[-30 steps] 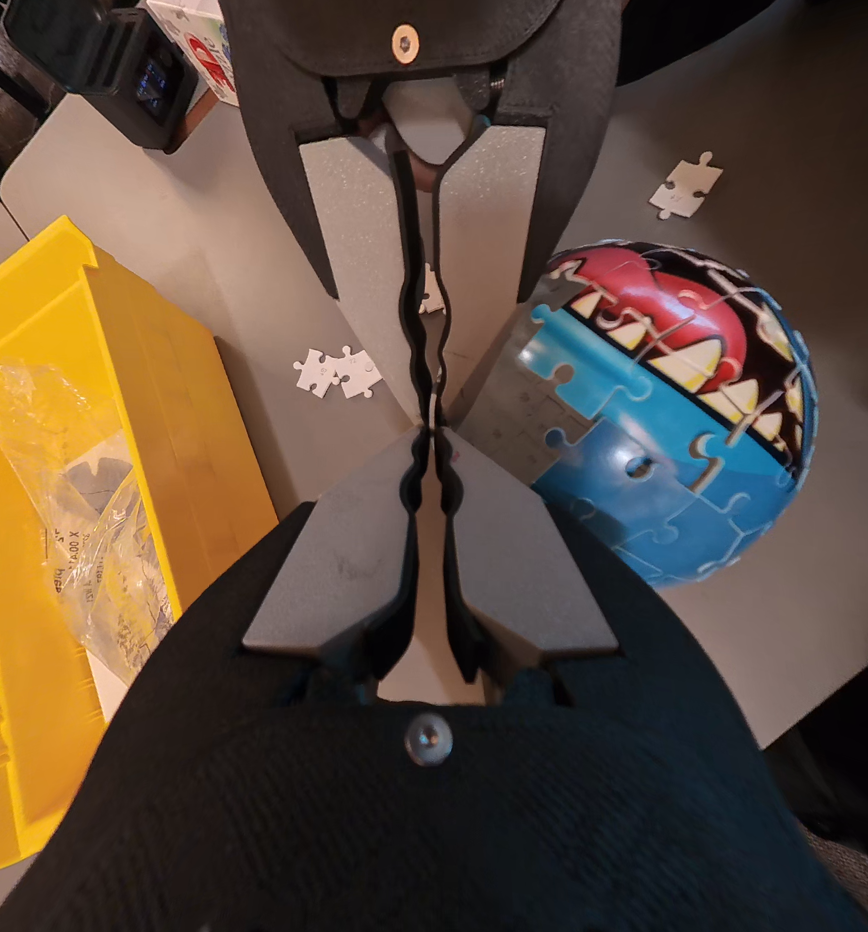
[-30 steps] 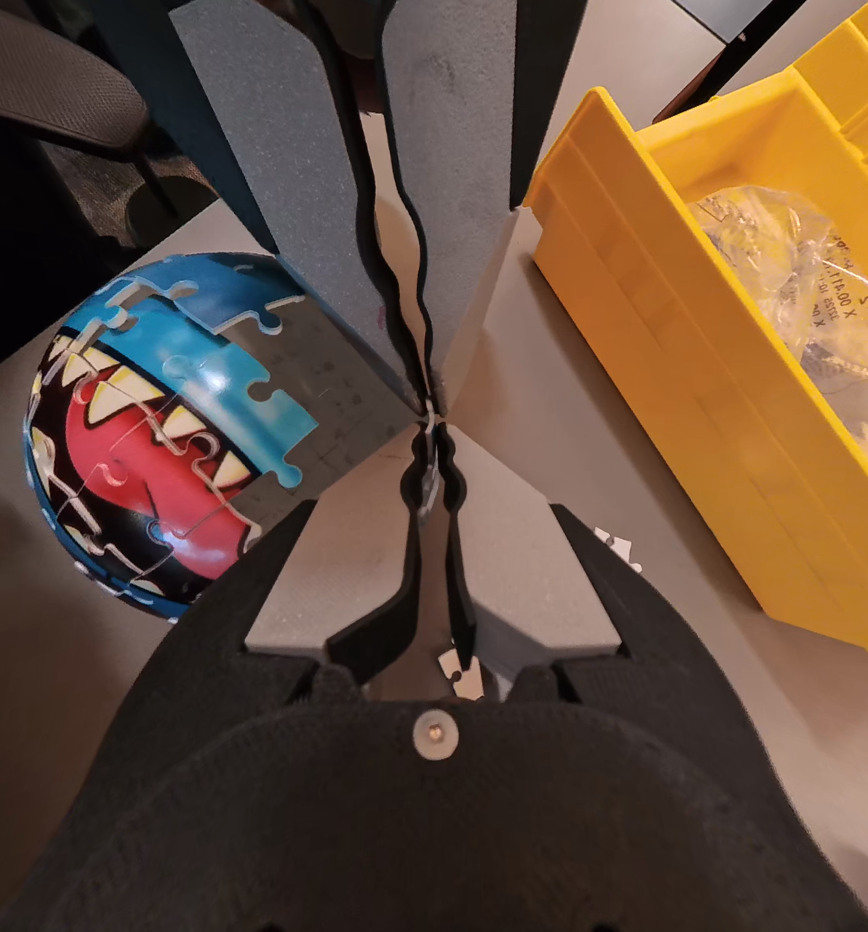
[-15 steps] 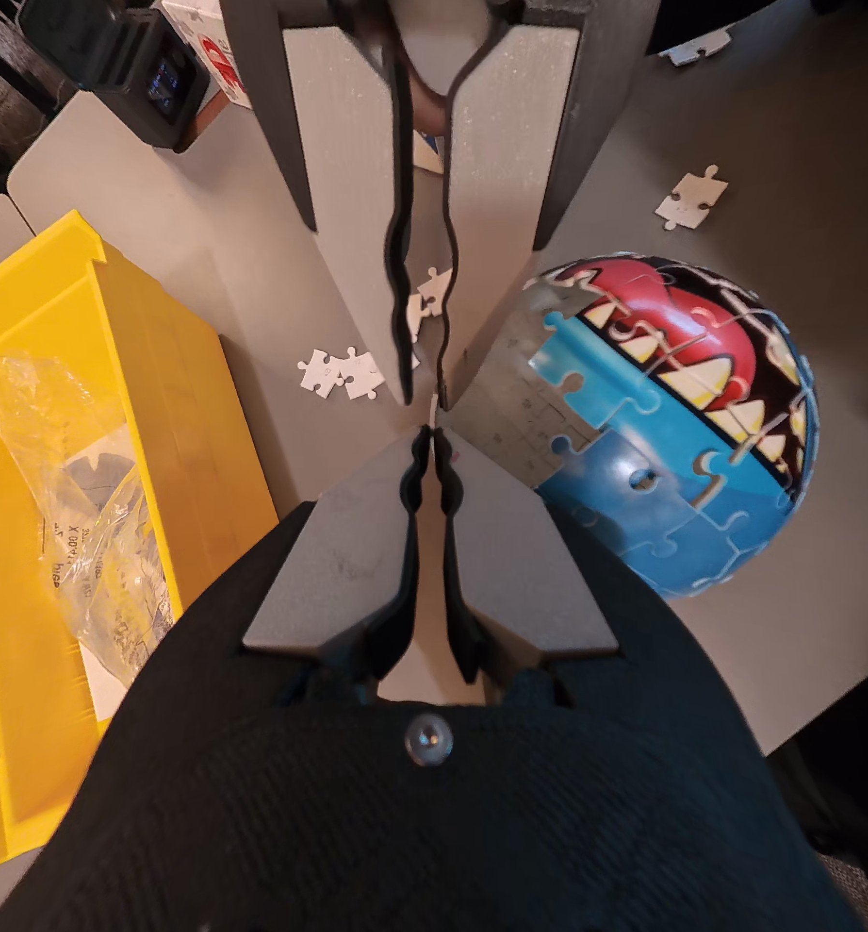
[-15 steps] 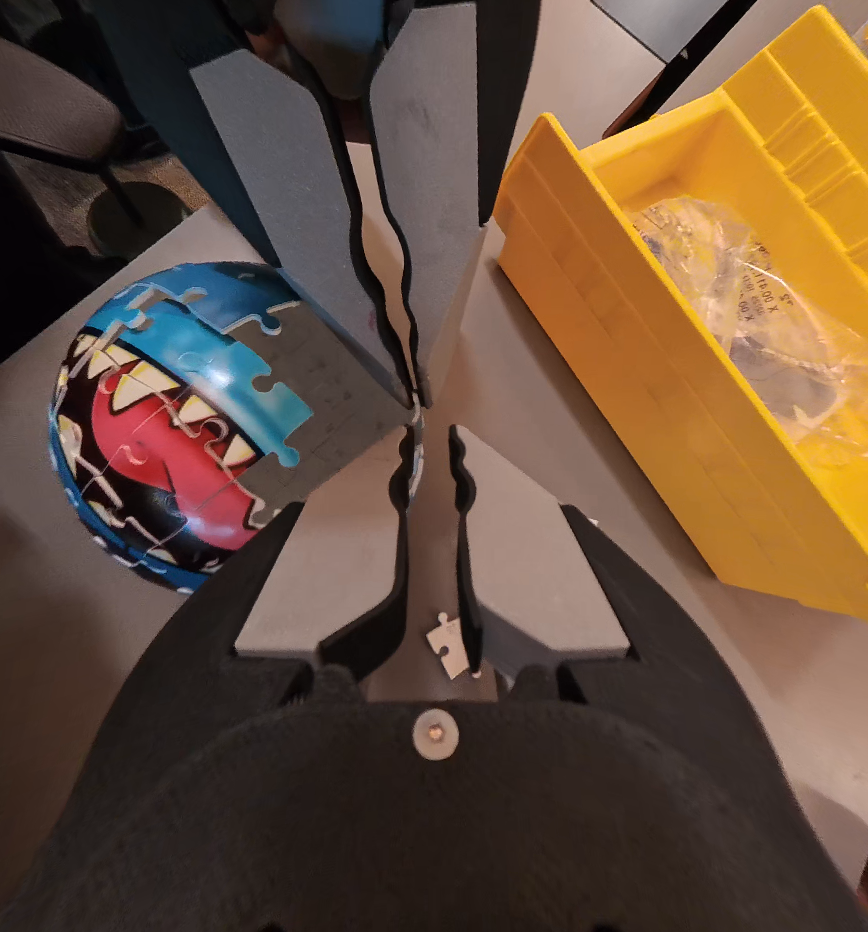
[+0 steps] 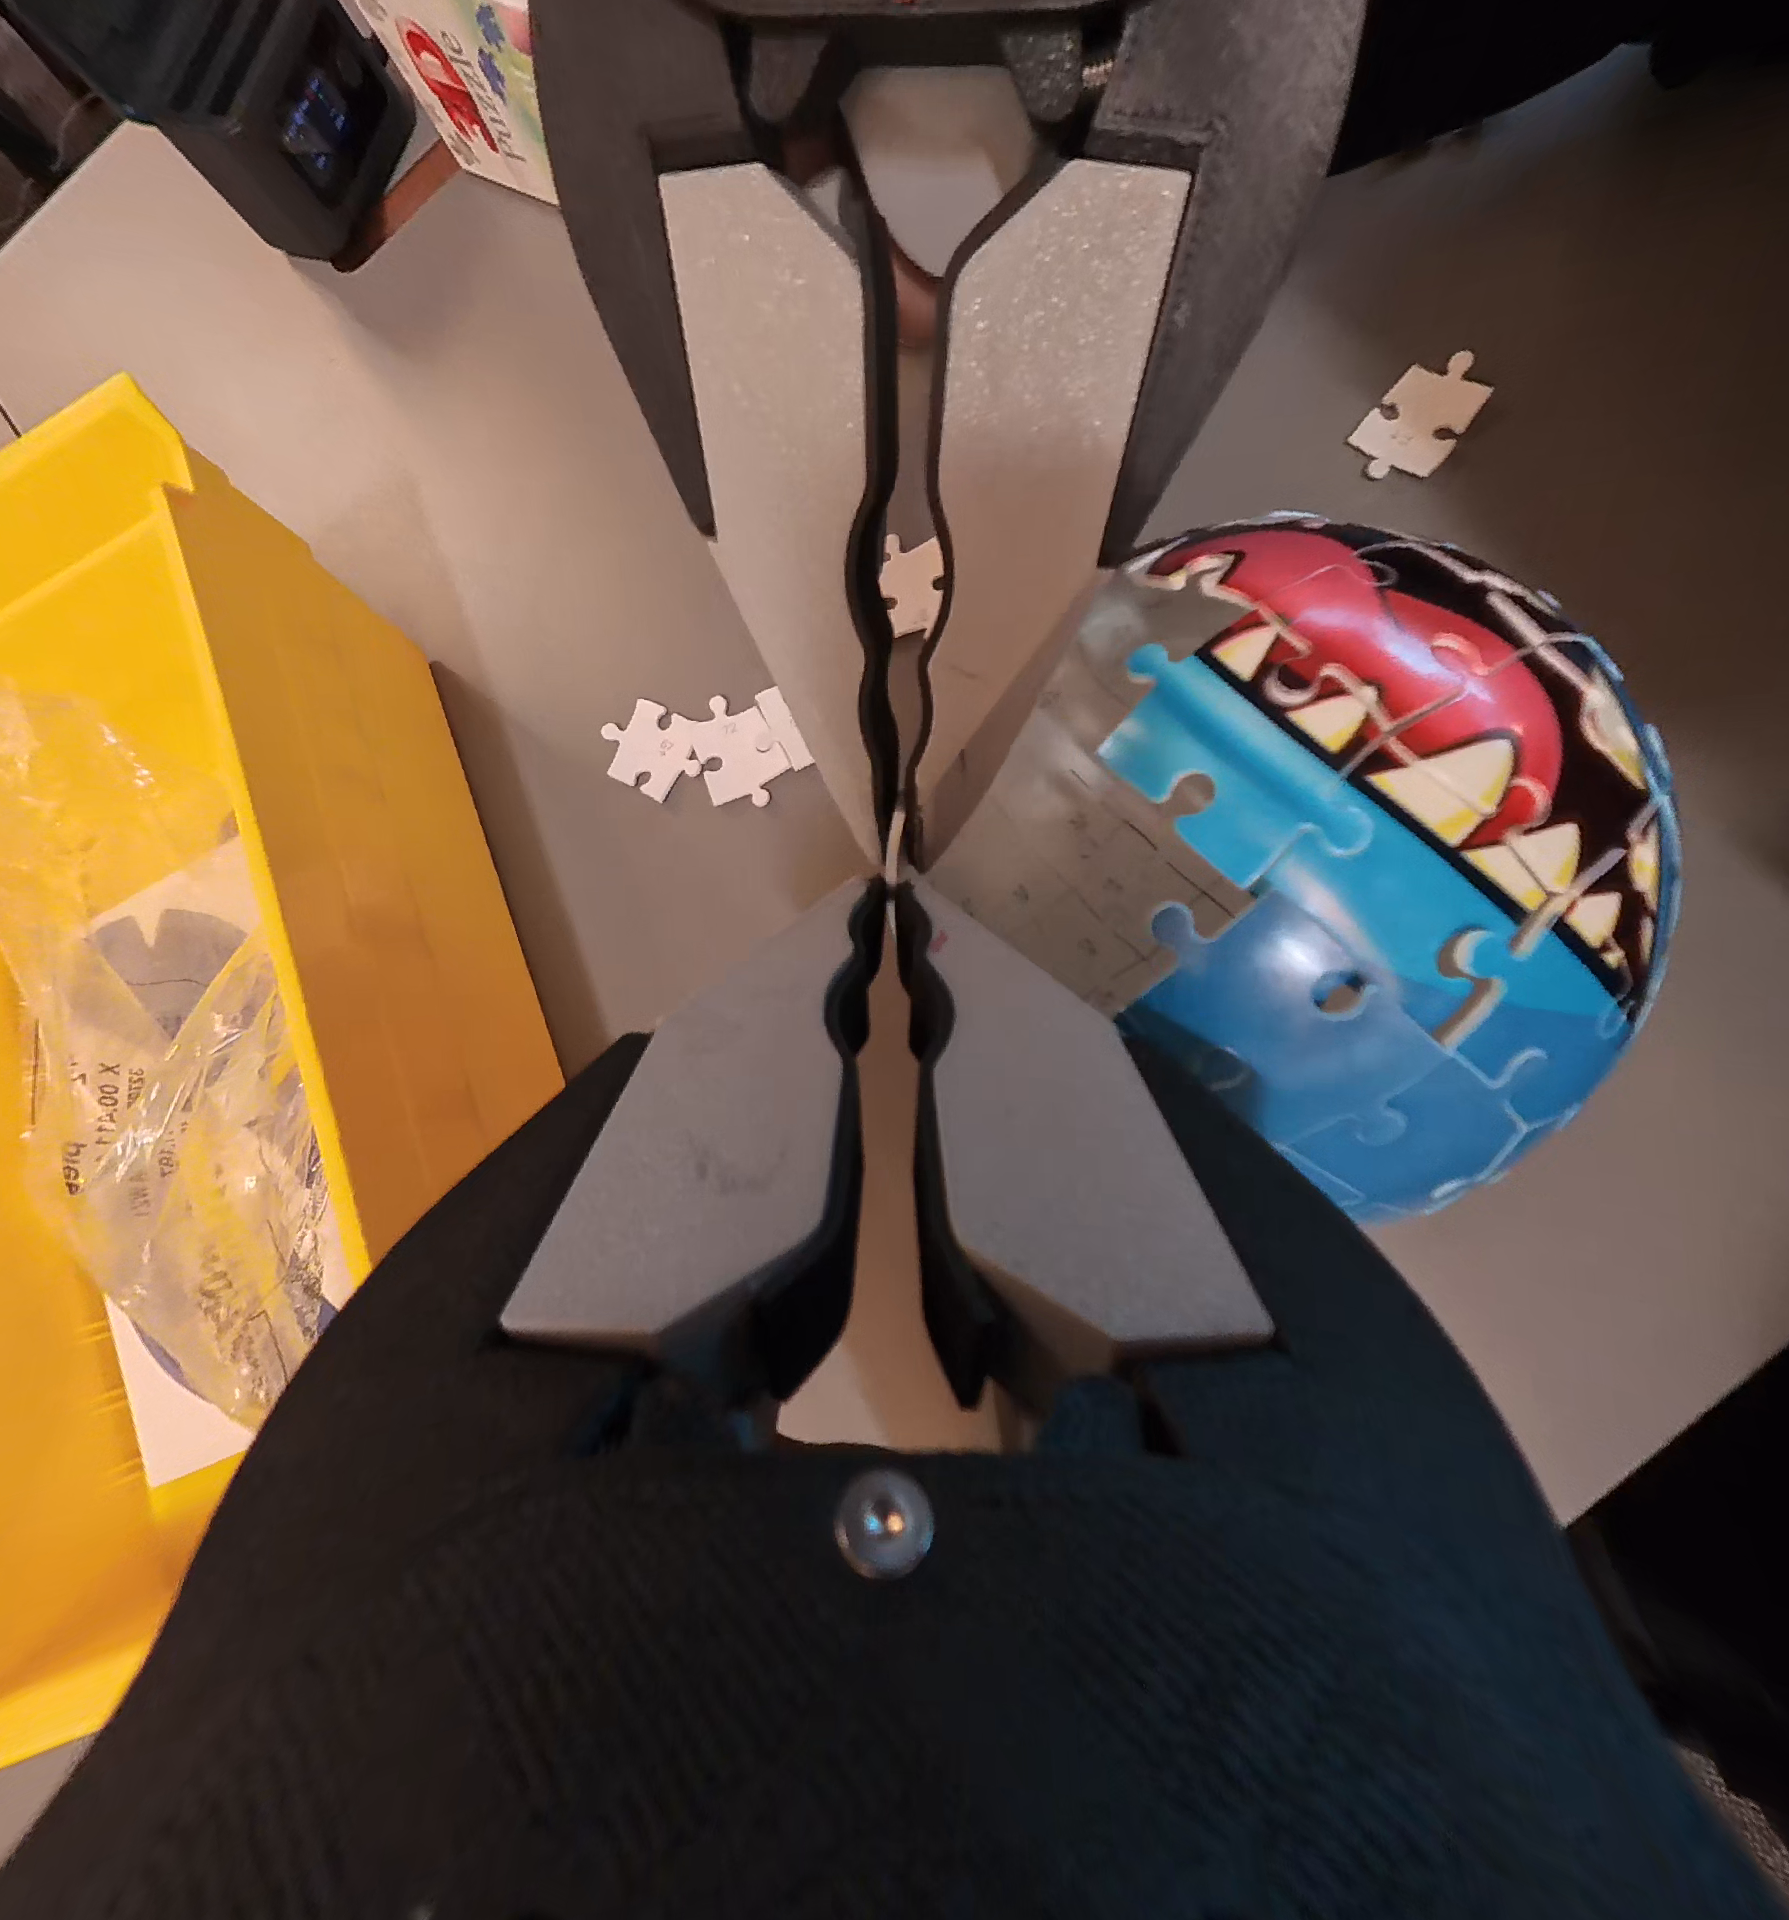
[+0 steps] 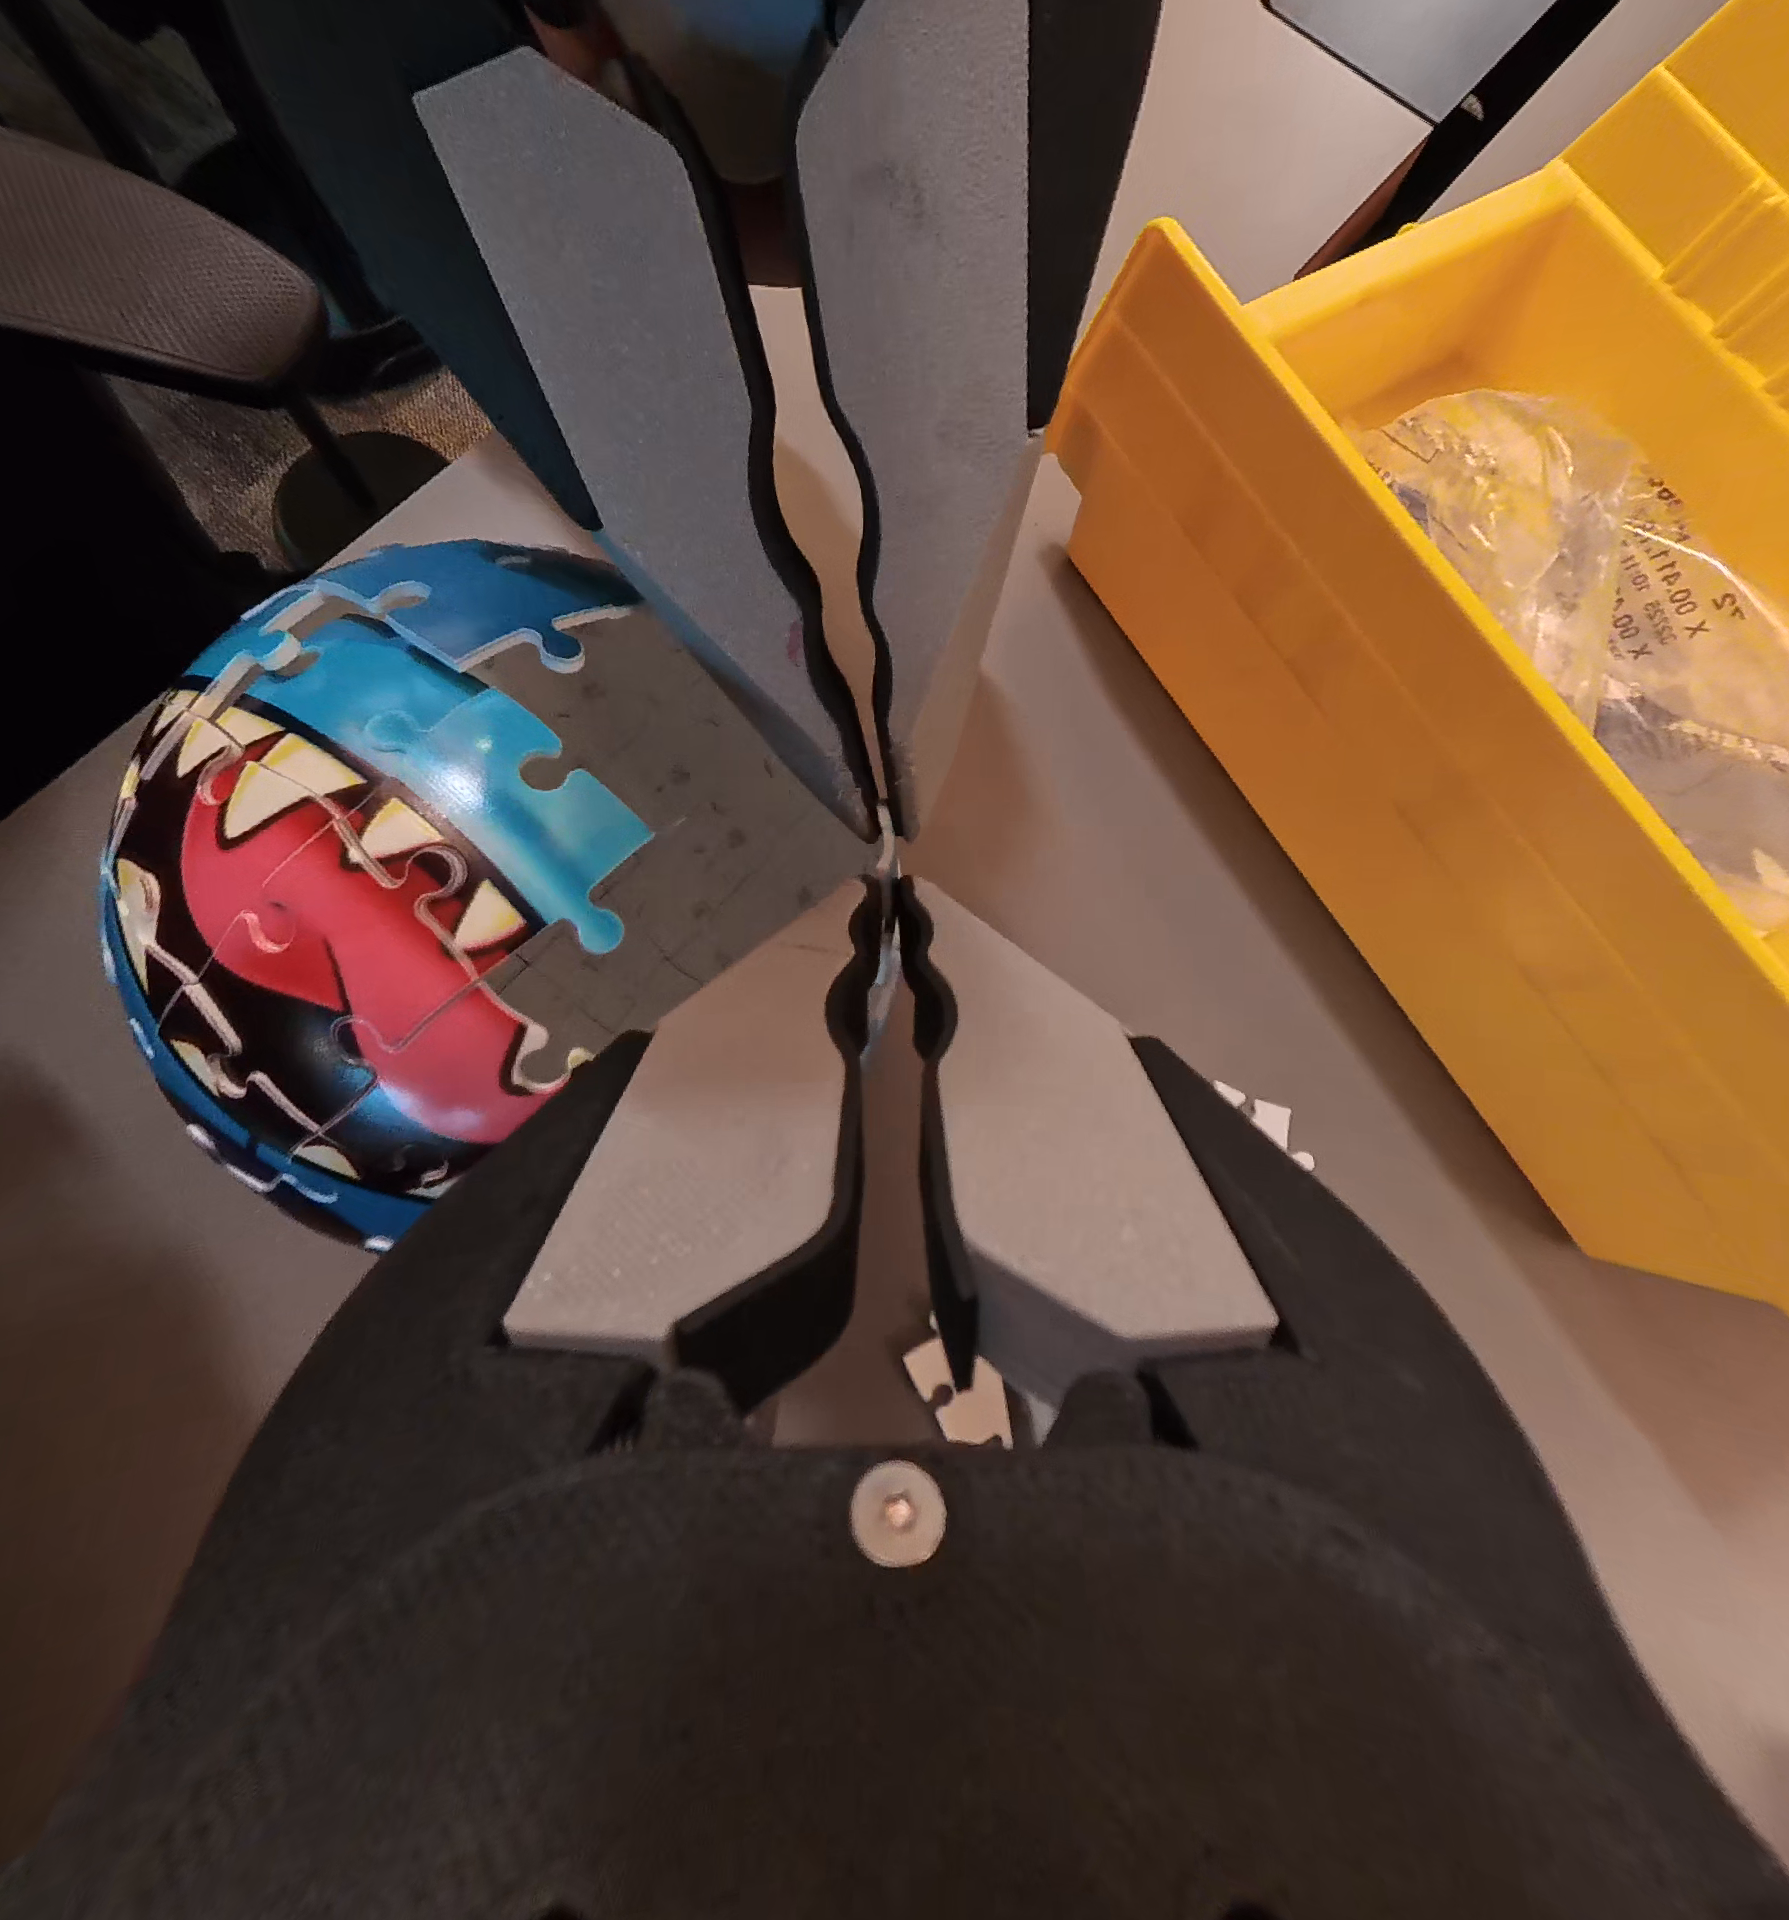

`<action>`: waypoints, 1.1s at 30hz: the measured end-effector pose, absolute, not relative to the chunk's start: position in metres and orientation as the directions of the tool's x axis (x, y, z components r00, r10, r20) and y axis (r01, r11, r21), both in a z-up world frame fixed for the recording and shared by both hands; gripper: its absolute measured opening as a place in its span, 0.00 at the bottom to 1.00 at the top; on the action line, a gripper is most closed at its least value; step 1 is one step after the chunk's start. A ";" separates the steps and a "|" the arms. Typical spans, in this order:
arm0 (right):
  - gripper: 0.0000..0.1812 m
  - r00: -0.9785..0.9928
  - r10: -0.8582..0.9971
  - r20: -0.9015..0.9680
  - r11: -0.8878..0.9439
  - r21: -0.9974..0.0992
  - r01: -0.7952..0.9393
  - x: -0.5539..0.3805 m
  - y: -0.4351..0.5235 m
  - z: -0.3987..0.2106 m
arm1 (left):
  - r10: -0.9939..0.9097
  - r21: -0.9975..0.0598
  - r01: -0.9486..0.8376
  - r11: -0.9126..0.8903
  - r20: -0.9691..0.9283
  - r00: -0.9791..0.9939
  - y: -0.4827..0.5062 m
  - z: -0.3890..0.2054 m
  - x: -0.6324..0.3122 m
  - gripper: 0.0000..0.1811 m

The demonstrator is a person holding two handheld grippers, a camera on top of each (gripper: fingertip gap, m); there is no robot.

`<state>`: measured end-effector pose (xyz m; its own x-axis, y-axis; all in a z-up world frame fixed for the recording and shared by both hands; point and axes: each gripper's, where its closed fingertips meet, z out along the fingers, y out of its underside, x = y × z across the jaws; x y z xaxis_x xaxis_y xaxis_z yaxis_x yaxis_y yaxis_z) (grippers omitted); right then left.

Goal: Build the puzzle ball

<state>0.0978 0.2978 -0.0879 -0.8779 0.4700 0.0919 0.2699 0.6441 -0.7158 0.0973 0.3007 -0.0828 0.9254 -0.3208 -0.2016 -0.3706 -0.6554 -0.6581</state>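
Observation:
The puzzle ball (image 5: 1389, 883) rests on the grey table, part built with a shark-mouth picture and a bare clear patch facing the grippers. It also shows in the right wrist view (image 6: 370, 883). My left gripper (image 5: 890, 894) and right gripper (image 6: 885, 894) meet tip to tip above the table beside the ball. A small puzzle piece (image 5: 897, 840) is seen edge-on between the tips, and both grippers are shut on it. The piece also shows in the right wrist view (image 6: 885, 857). Its face is hidden.
A yellow bin (image 5: 277, 831) with a plastic bag stands beside the grippers, opposite the ball; it also shows in the right wrist view (image 6: 1389, 727). Loose white pieces (image 5: 703, 748) lie on the table, one farther off (image 5: 1409, 426). A black device (image 5: 277, 114) sits at the table's far corner.
Half a second ago my right gripper was open and pulled back a little from the left one. It has come back tip to tip and shut on the piece.

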 end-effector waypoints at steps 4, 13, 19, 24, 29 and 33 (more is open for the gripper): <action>0.03 -0.883 0.466 0.061 0.616 -0.739 0.274 0.096 0.293 -0.087 | -0.320 -0.660 -0.366 -0.656 -0.196 0.927 0.301 -0.083 0.097 0.00; 0.01 -0.889 0.458 0.030 0.595 -0.753 0.281 0.093 0.293 -0.090 | -0.309 -0.661 -0.356 -0.660 -0.193 0.931 0.301 -0.084 0.096 0.00; 0.01 -0.886 0.462 0.039 0.607 -0.742 0.284 0.091 0.293 -0.092 | -0.306 -0.658 -0.356 -0.663 -0.196 0.932 0.301 -0.085 0.094 0.00; 0.01 -0.887 0.461 0.025 0.597 -0.748 0.289 0.091 0.292 -0.092 | -0.302 -0.667 -0.348 -0.659 -0.189 0.934 0.301 -0.085 0.094 0.00; 0.00 -0.885 0.463 0.043 0.604 -0.747 0.279 0.090 0.292 -0.093 | -0.302 -0.664 -0.347 -0.662 -0.188 0.935 0.300 -0.085 0.093 0.00; 0.00 -0.886 0.463 0.032 0.599 -0.748 0.286 0.091 0.291 -0.093 | -0.297 -0.667 -0.341 -0.662 -0.183 0.937 0.300 -0.085 0.093 0.00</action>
<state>0.0910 0.2912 -0.0925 -0.8858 0.4630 0.0316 0.2863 0.5988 -0.7480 0.0930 0.2996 -0.0848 0.9370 -0.2973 -0.1834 -0.3407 -0.6623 -0.6673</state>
